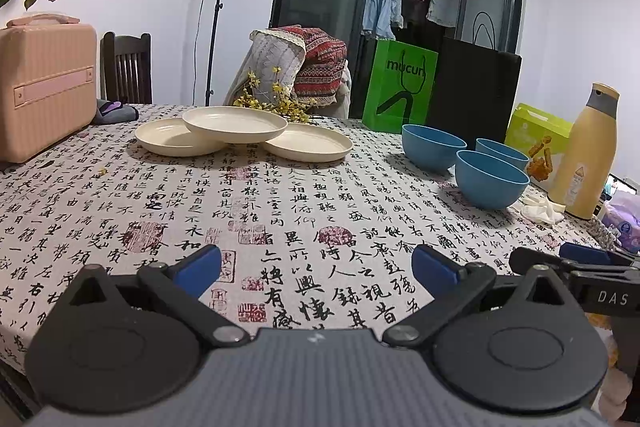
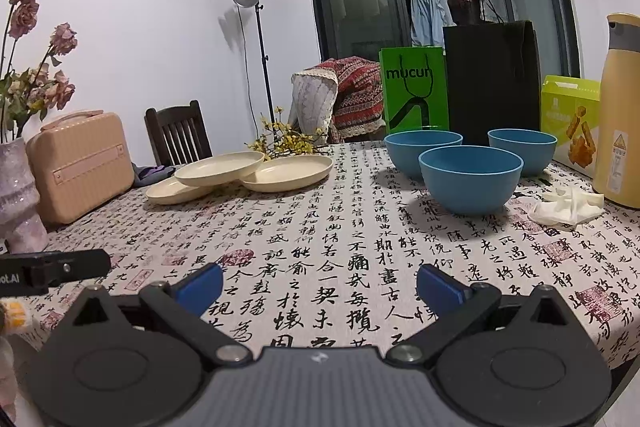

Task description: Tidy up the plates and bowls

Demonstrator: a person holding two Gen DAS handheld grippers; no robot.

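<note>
my left claw (image 1: 316,267) and my right claw (image 2: 320,281) hover low over the near edge of the desk (image 1: 304,203) in its calligraphy-print cloth, both released, blue pads spread wide with nothing between them. in the left view, three shallow cream plastic plates (image 1: 235,125) sit at upper centre-left of the frame, the middle one propped on the rims of the two beside it; they lie well ahead and slightly left of my left claw. three round blue plastic bowls (image 2: 470,177) cluster at centre-right of the right view, close together though whether they touch is unclear, the nearest one ahead and to the right of my right claw. by my reading, the left claw is nearer the plates and the right nearer the bowls, so each pile falls to its own side. nothing is stacked yet.
</note>
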